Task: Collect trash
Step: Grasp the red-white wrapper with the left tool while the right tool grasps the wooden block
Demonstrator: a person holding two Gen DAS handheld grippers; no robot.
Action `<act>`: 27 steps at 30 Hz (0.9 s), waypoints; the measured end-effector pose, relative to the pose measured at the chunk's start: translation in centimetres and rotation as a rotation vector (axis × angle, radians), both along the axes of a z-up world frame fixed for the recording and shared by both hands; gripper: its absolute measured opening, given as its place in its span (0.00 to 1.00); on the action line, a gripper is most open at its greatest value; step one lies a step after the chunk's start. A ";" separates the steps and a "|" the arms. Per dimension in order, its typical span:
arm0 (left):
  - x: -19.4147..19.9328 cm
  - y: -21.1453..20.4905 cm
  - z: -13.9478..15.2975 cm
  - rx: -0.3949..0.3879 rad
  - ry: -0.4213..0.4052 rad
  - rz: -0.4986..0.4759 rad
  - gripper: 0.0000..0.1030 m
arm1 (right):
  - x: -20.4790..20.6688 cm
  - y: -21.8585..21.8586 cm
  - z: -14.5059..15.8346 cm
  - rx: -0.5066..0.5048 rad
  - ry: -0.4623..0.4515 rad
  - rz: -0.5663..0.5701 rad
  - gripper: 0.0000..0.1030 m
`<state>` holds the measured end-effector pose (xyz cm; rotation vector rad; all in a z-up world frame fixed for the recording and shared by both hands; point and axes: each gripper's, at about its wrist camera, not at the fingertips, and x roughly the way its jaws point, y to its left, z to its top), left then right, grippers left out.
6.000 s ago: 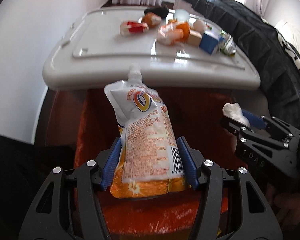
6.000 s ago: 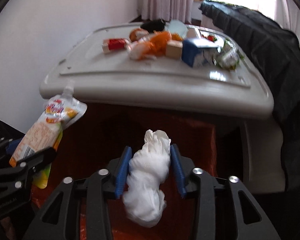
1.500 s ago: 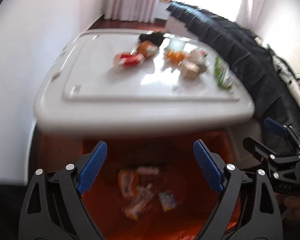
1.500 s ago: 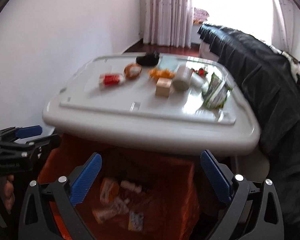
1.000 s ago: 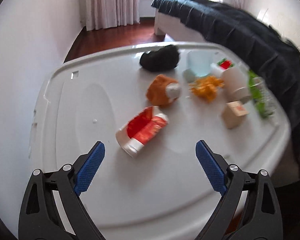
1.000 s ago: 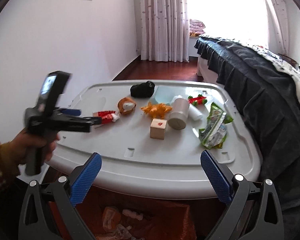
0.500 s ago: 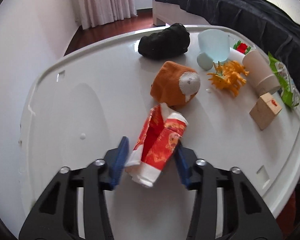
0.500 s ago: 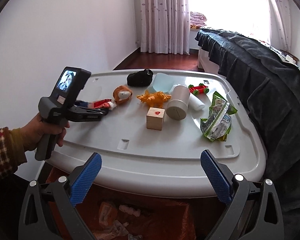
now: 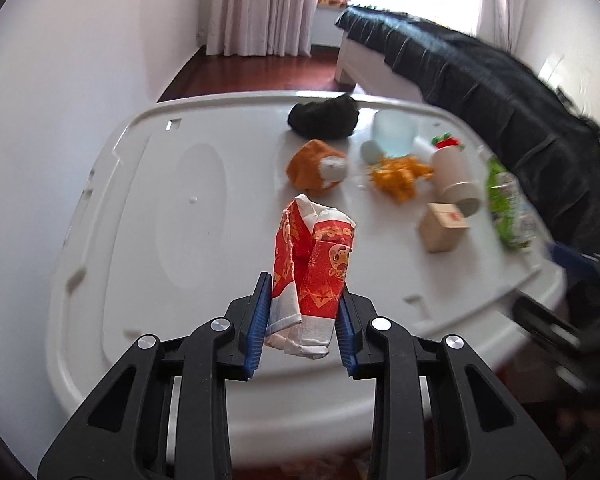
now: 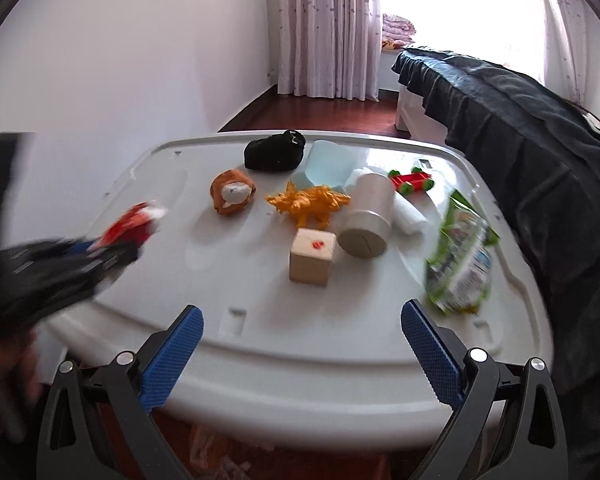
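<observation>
Left gripper (image 9: 302, 326) pads clamp crushed red paper cup (image 9: 312, 276), raised above lid; right gripper (image 10: 302, 354) wide open, empty.

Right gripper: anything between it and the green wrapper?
Nothing. In the right wrist view only bare white lid lies between the open right gripper and the green wrapper, which sits just beyond its right finger.

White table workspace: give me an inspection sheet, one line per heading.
Surface: glossy white plastic table.
Job's things: crumpled red-and-white paper cup, lifted off the table; green snack wrapper near the right edge.
Clutter: wooden cube, orange toy dinosaur, grey cylinder, brown plush, black cloth.
Tongs: left tongs shut on the cup; right tongs open, holding nothing.
Cables: nothing seen.
Surroundings: dark bedspread, curtains.
</observation>
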<state>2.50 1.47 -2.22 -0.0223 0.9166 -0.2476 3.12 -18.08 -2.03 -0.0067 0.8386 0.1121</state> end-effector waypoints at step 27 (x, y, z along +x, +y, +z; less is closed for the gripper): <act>-2.9 -1.6 -0.1 -0.050 -0.011 -0.054 0.29 | 6.8 0.8 -4.1 -0.107 0.102 -0.064 0.35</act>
